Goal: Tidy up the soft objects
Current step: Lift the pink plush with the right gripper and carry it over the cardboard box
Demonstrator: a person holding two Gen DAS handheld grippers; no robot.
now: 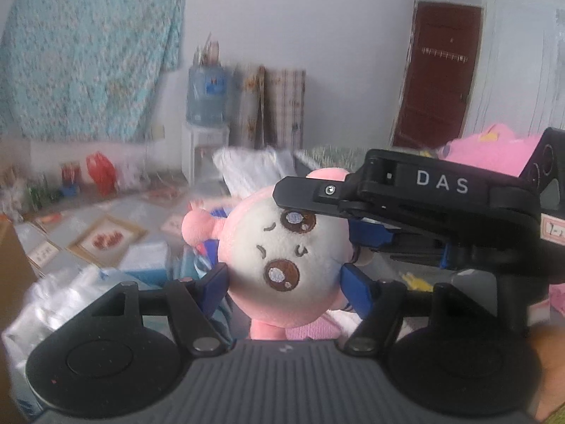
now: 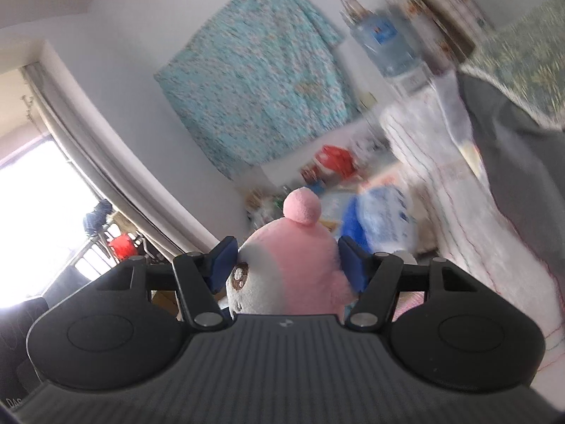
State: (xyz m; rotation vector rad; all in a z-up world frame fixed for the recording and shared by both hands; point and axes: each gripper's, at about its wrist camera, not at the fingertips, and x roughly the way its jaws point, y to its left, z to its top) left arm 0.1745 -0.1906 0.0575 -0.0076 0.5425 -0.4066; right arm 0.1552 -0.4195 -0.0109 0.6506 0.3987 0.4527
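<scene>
1. Left wrist view: left hand-held gripper (image 1: 284, 282) has its blue pads against both sides of the plush toy (image 1: 282, 247); looks clamped on its round white face. Toy is up in the air, face toward the camera and tilted sideways.
2. Same view: right hand-held gripper (image 1: 349, 215) comes in from the right, its upper black finger lying across the top of the toy's head by one eye. The lower finger is mostly hidden.
3. Right wrist view: right hand-held gripper (image 2: 286, 265) has pads touching both sides of the plush toy (image 2: 293, 268), pink back and pom-pom facing the lens. Looks clamped too. So both grip one toy, probably mid-handover.
4. Other soft stuff: pink plush (image 1: 494, 148) far right behind the right hand-held gripper; pink cloth (image 1: 314, 330) low under the toy. Neither is gripped.
5. Progress guess: early to mid. One toy in transit, no destination pile or bin visible, at least the pink items left to sort.
6. Background is motion-blurred; can't tell where the toy is headed.
</scene>
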